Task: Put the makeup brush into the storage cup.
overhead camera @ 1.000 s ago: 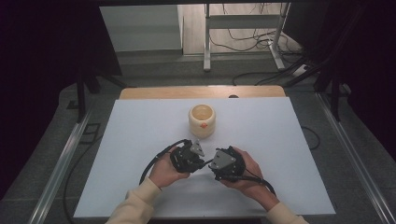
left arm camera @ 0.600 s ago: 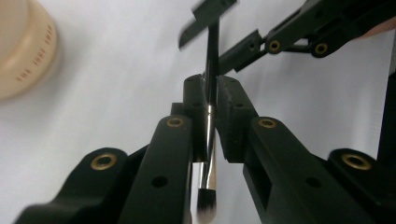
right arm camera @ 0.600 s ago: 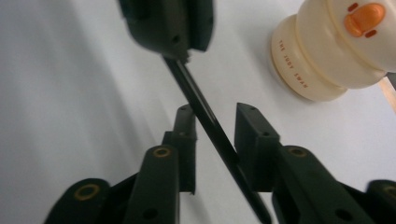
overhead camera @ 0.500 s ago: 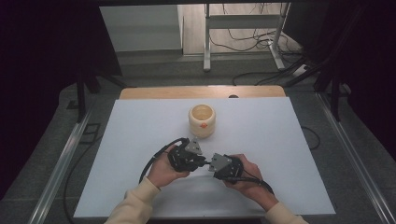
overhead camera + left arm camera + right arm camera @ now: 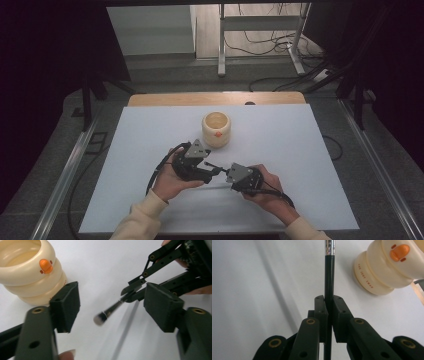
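Now right claw [image 5: 328, 307] clamped on brush [image 5: 329, 272]; left claw [image 5: 112, 302] just opened, apart around bristle tip, not gripping.

Brush [image 5: 329, 277]: glossy black handle with a bright polished metal ferrule, clamped between the right gripper's [image 5: 329, 307] matt black plastic jaws; soft grey bristle tip lying between the left gripper's [image 5: 110, 305] matt black pads. Cup [image 5: 30, 272], just beyond the left jaw: smooth cream plastic, semi-gloss, with an orange beak. Table [image 5: 280, 145] beneath: smooth, matt white sheet, pale wood edge behind.
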